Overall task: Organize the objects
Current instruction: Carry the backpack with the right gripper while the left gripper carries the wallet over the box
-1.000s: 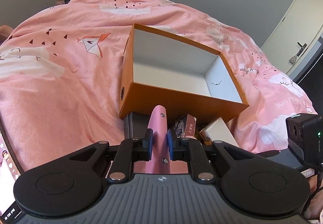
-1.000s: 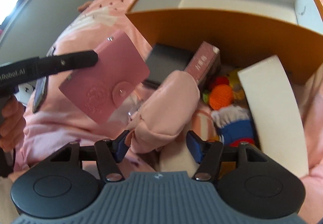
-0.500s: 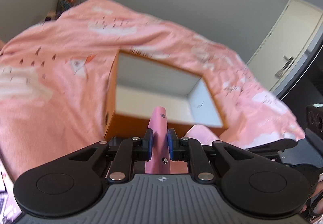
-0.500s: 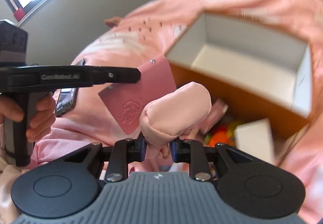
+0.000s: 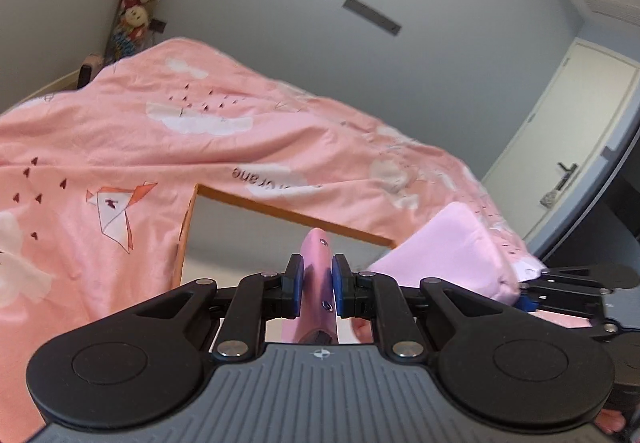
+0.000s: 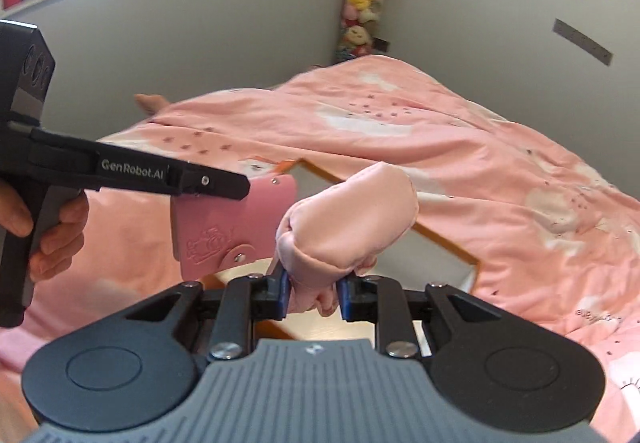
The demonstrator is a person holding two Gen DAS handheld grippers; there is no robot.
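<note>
- Left gripper [image 5: 314,285]: my blue pads are clamped on a pink wallet [image 5: 317,283], held edge-on and upright in the left wrist view. In the right wrist view the same wallet [image 6: 224,231] shows its flat face, with an embossed figure and a snap tab, hanging from the left gripper [image 6: 224,187].
- Right gripper [image 6: 312,293]: I have it closed on a pink pouch [image 6: 352,227], soft and bulging above the pads. It shows at right in the left wrist view [image 5: 448,251], just beside the wallet.
- Box [image 5: 288,213]: orange rim, pale inside, open top, lying on the bed; both held items hang over its opening. Far corner visible in the right wrist view [image 6: 460,247].
- Bed [image 5: 120,147]: pink quilt with cloud and bird print.
- Plush toys [image 6: 362,3]: stacked in the room corner.
- Door [image 5: 560,139]: at right, closed.
</note>
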